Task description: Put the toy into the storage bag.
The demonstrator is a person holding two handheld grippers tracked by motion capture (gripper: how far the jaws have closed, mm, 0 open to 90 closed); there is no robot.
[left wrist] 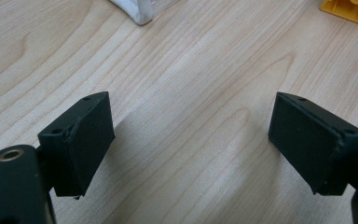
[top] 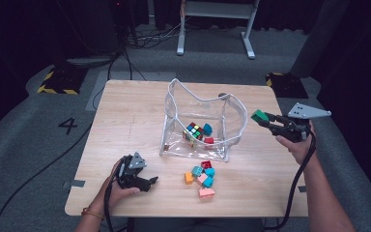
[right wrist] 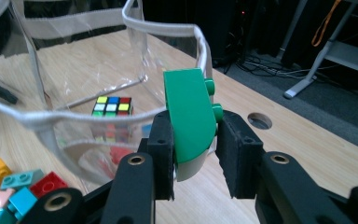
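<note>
Above the right edge of the light wooden worktop, at about three o'clock from the clear plastic pouch with white piping, a green rounded toy brick is clamped between the pads of the right claw. Seen from the right gripper view, the brick stands upright in the claw, its two studs facing the right-hand pad, just outside the pouch's rim. The right forearm comes up from the bottom edge, the hand raised off the worktop with the claw aimed at nine o'clock, toward the pouch. Inside the pouch lie a multicoloured puzzle cube and a few small bricks. A loose heap of pink, teal, red and orange bricks sits at six o'clock from the pouch. At nine o'clock from that heap, the left claw rests low on the worktop, released, its pads spread wide over bare wood.
</note>
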